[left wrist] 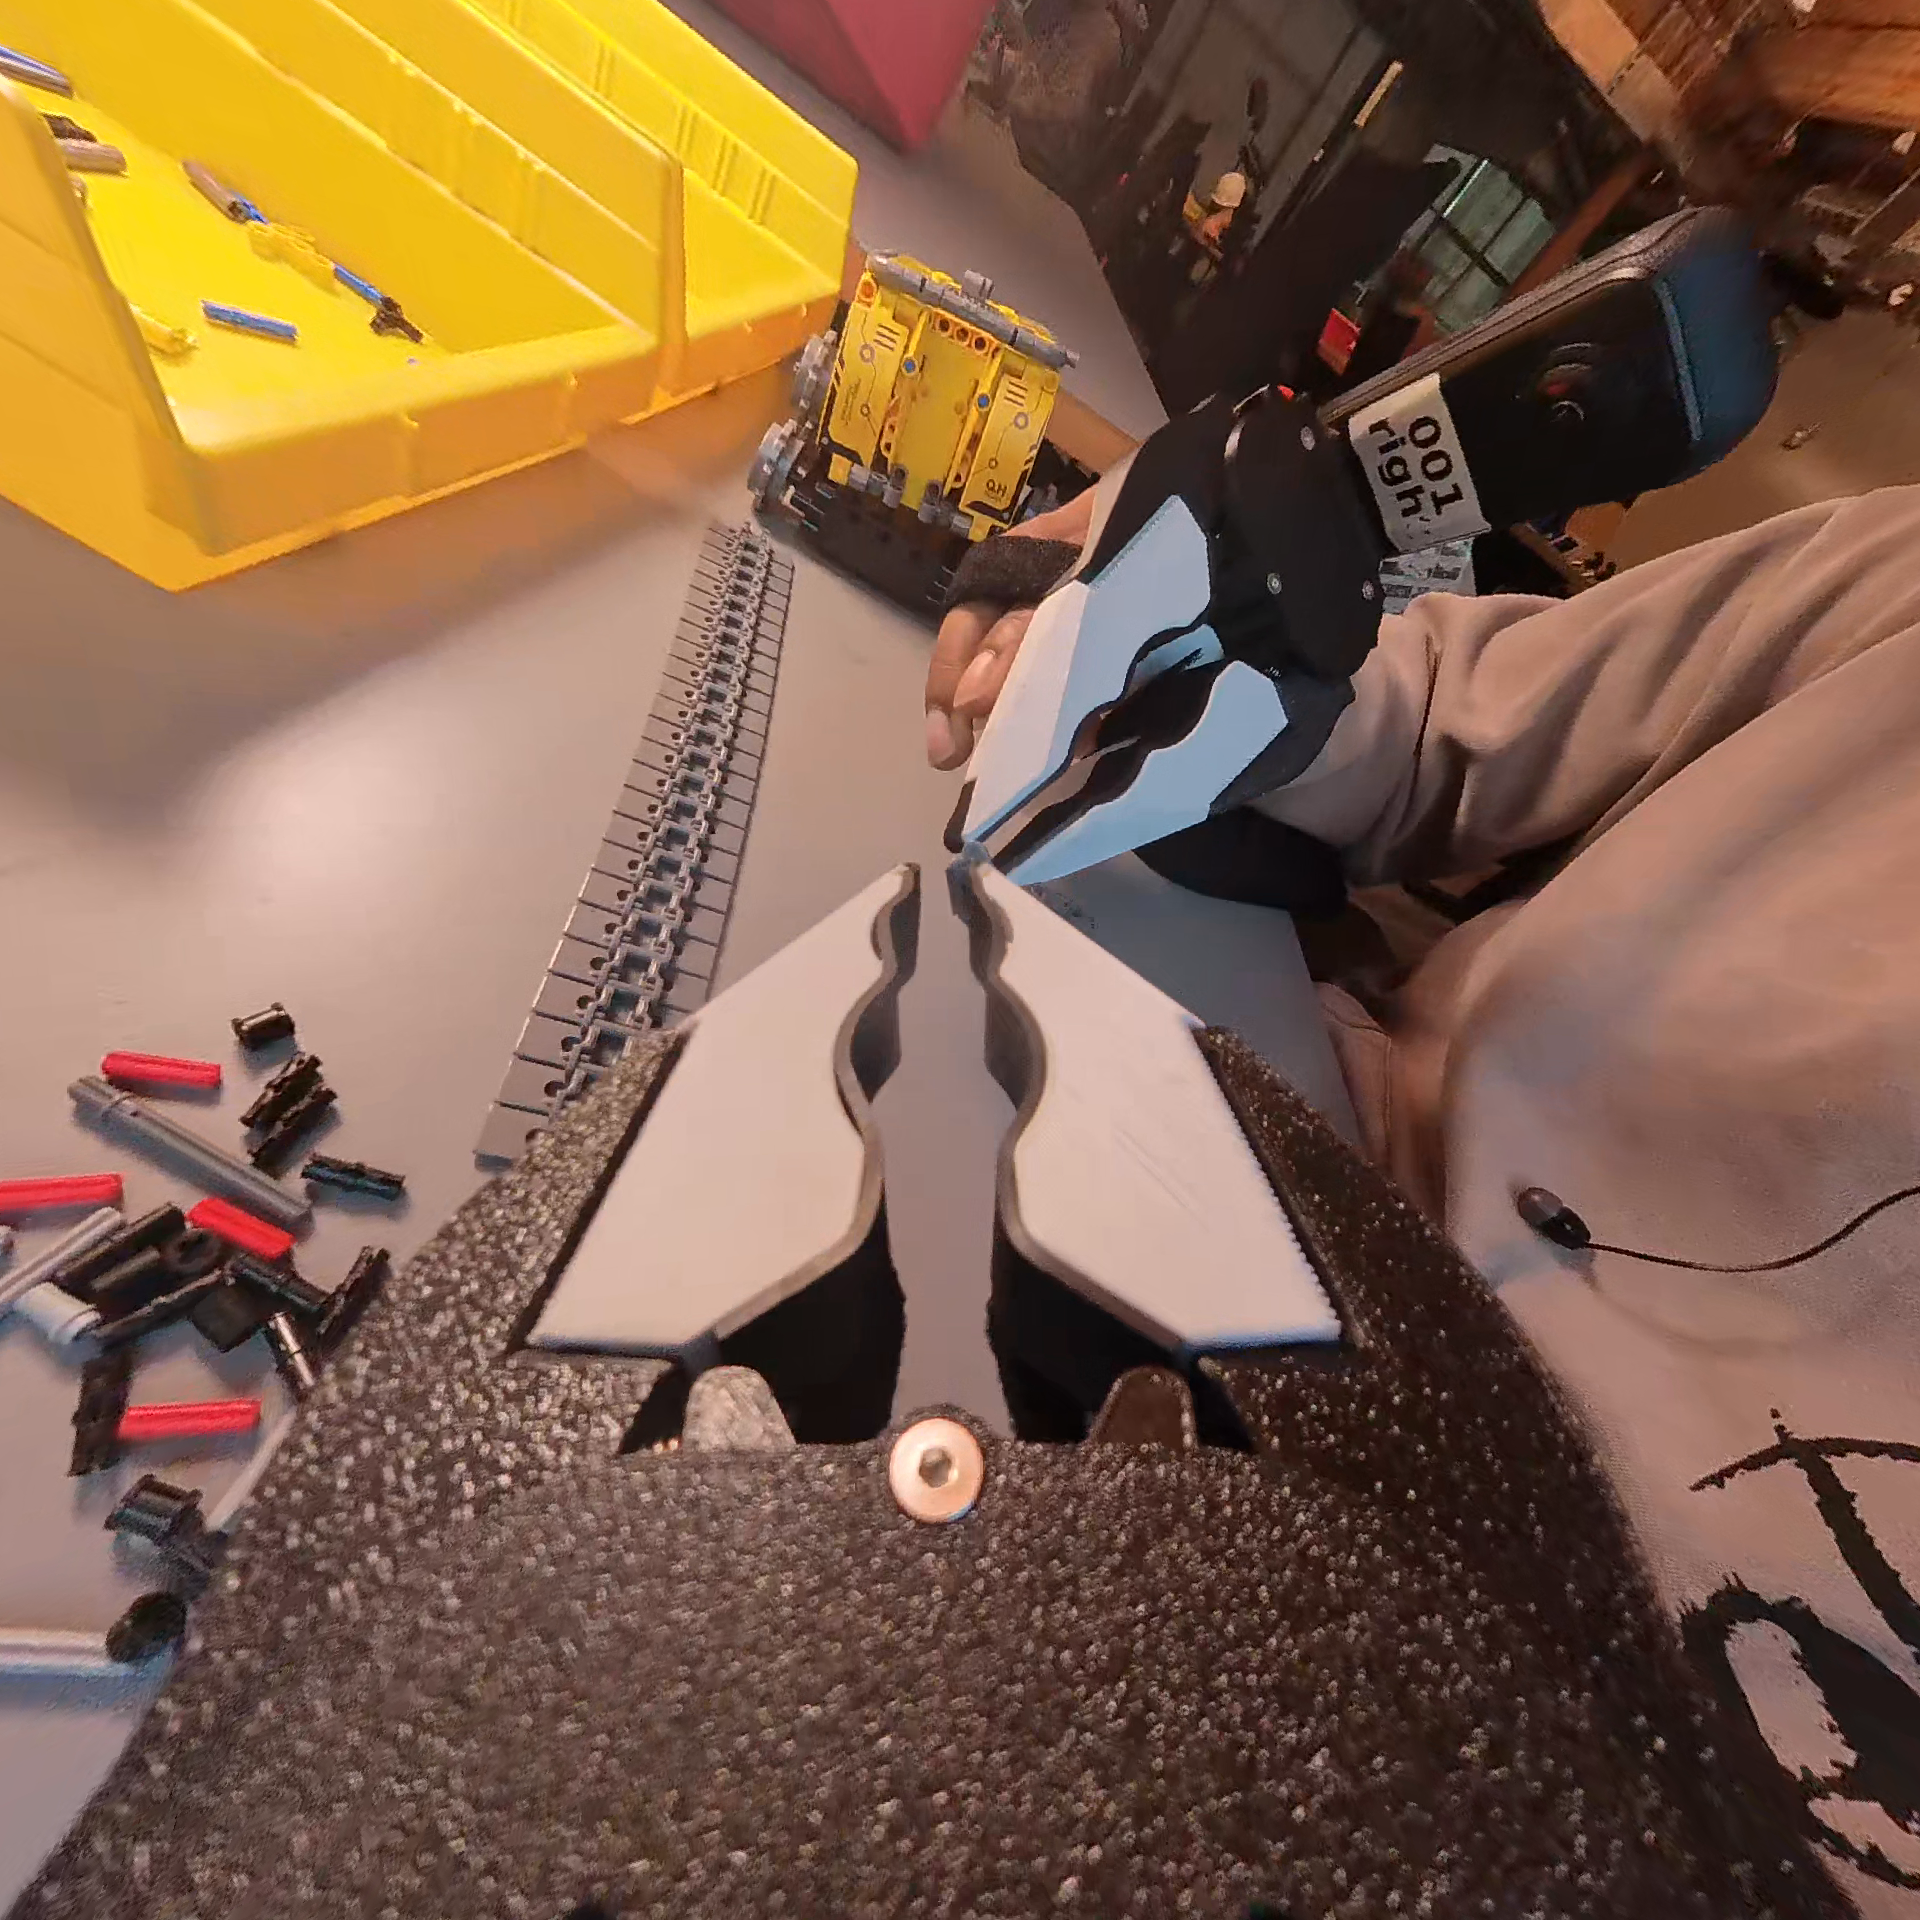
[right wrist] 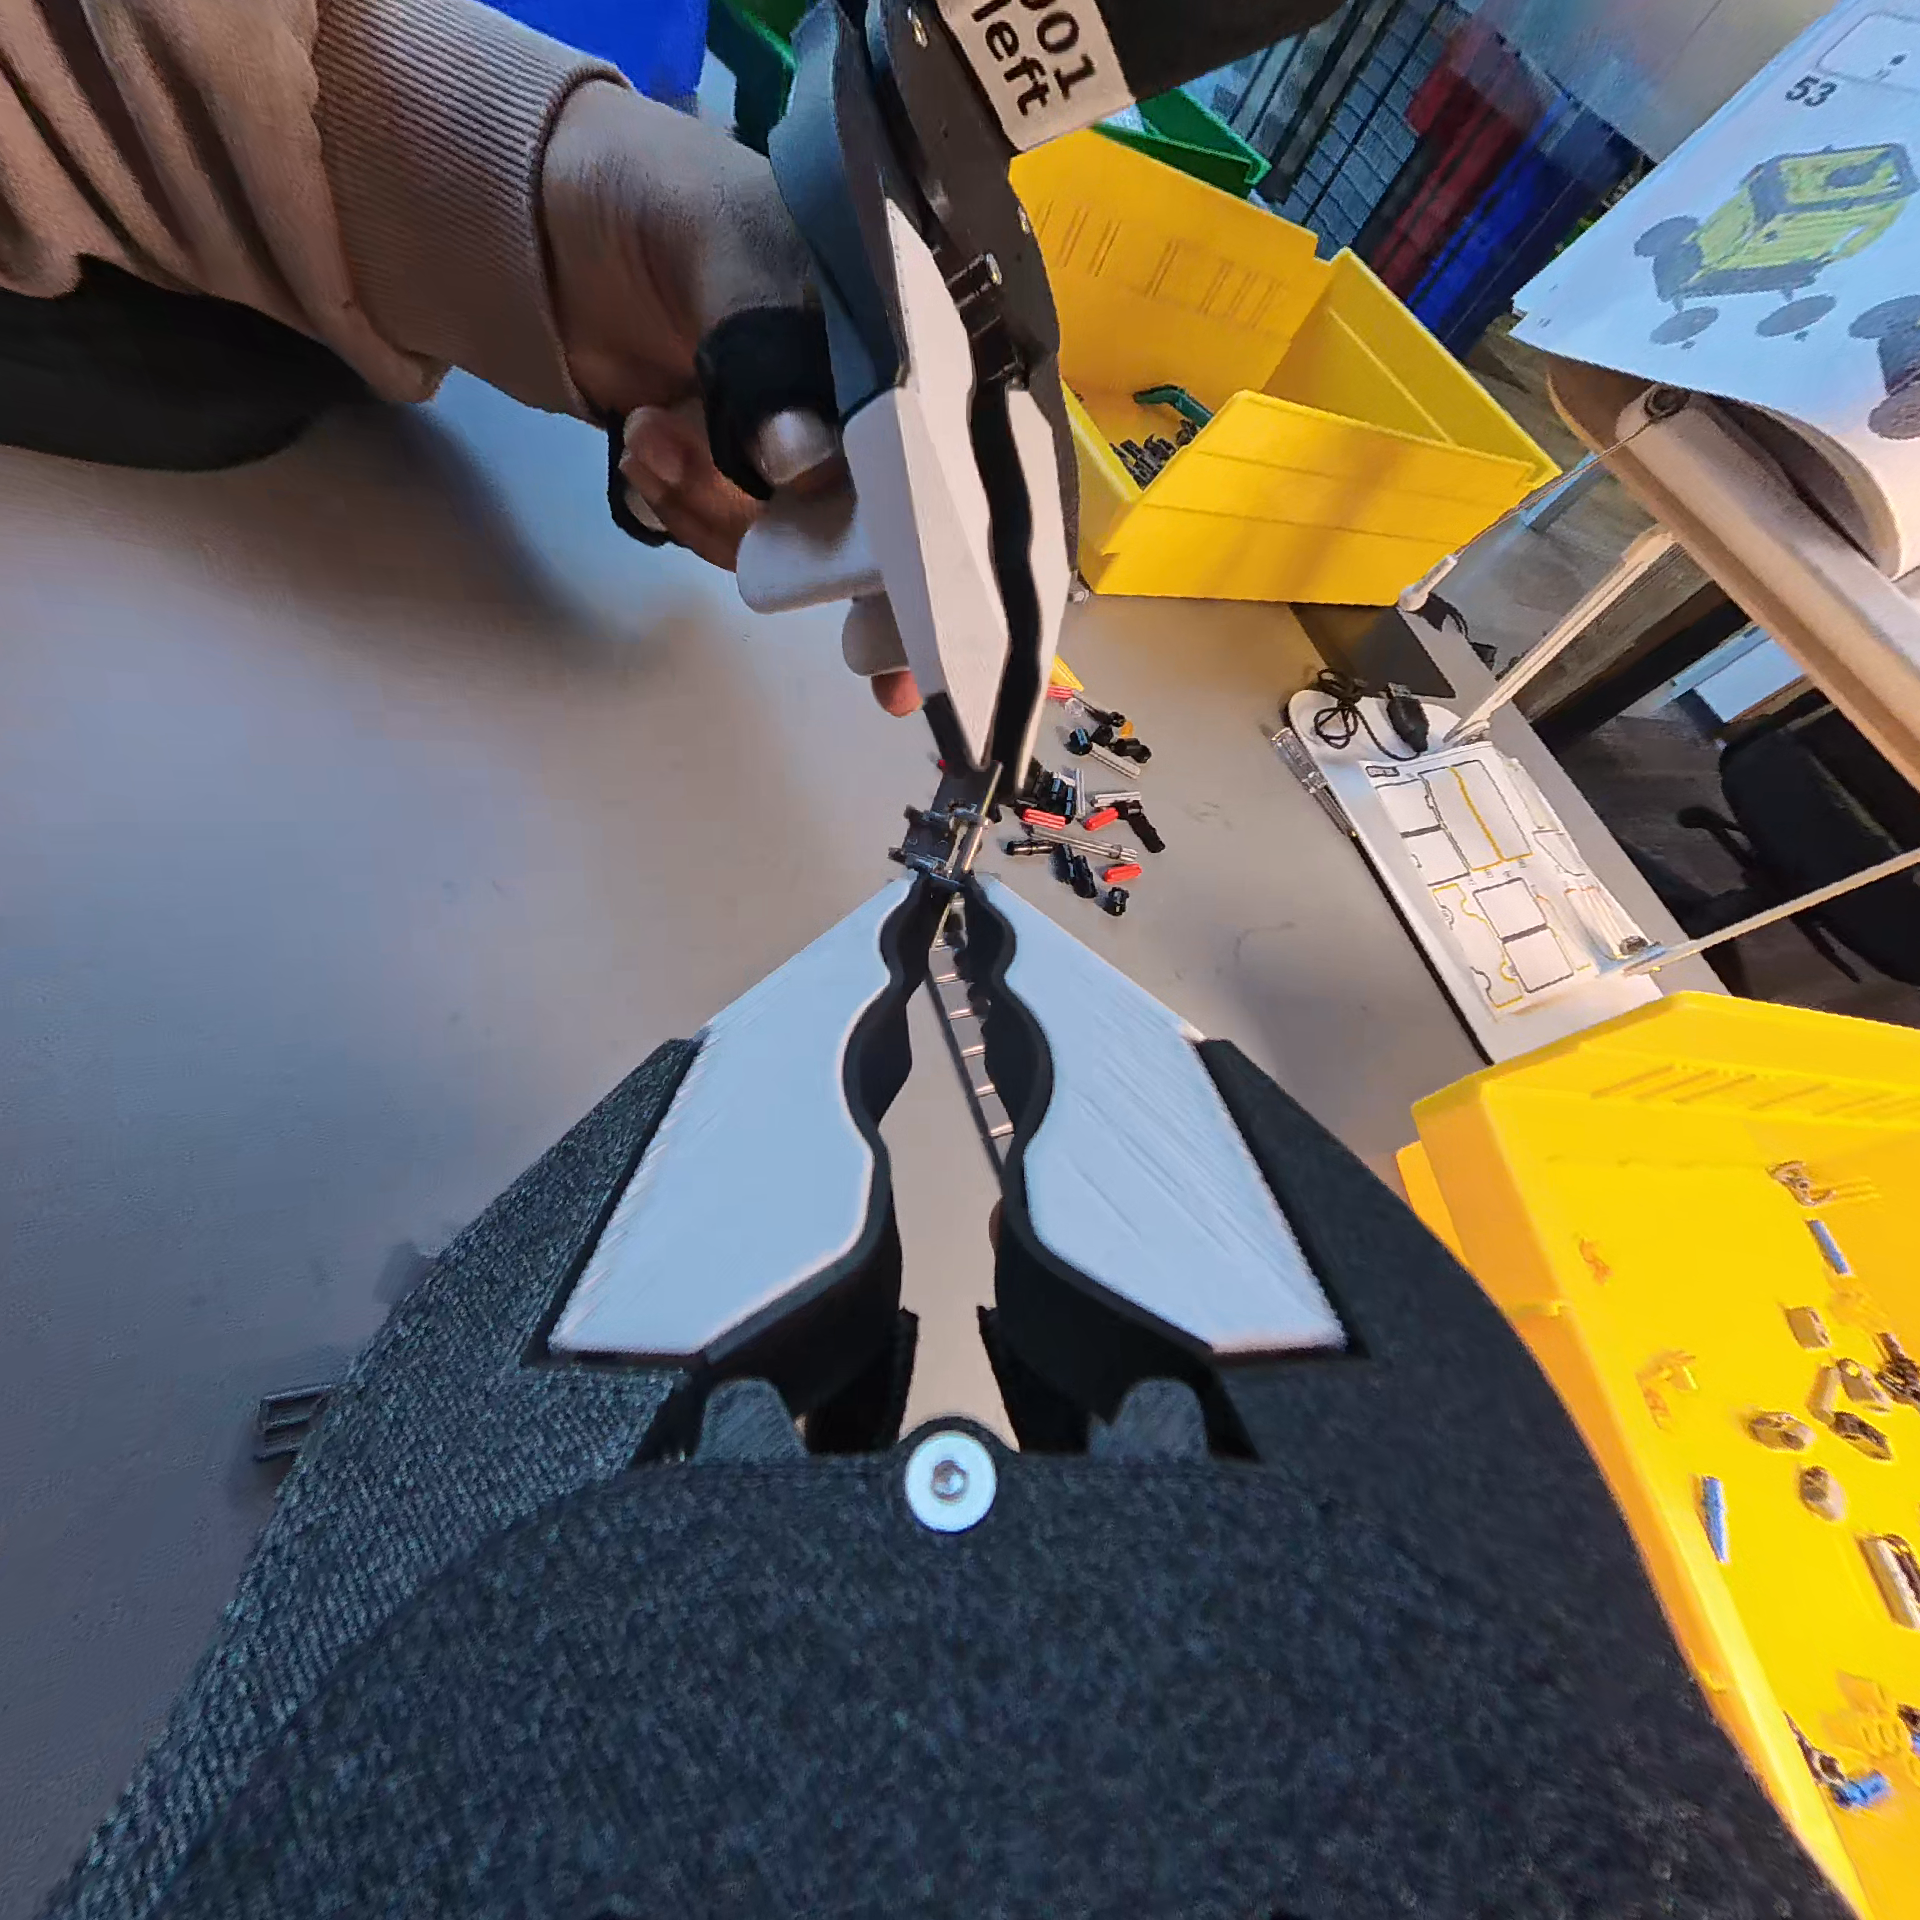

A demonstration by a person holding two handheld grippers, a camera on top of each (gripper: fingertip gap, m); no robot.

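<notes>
Small grey-and-black pinned link piece (right wrist: 940, 836), above bare grey worktop (right wrist: 312, 831) beside long grey track strip (left wrist: 649, 862): left gripper (left wrist: 948, 883) and right gripper (right wrist: 940, 894) fingers nearly closed, both pinching it.

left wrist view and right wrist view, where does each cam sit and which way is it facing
Left wrist view: sits on the left gripper, looks along its jaws across the grey table at the tread strip, the yellow model and the right gripper; a beige sleeve shows.
Right wrist view: sits on the right gripper, faces the left gripper and a hand.
Shared: a small grey part between the tips, loose pieces, a yellow bin.
</notes>
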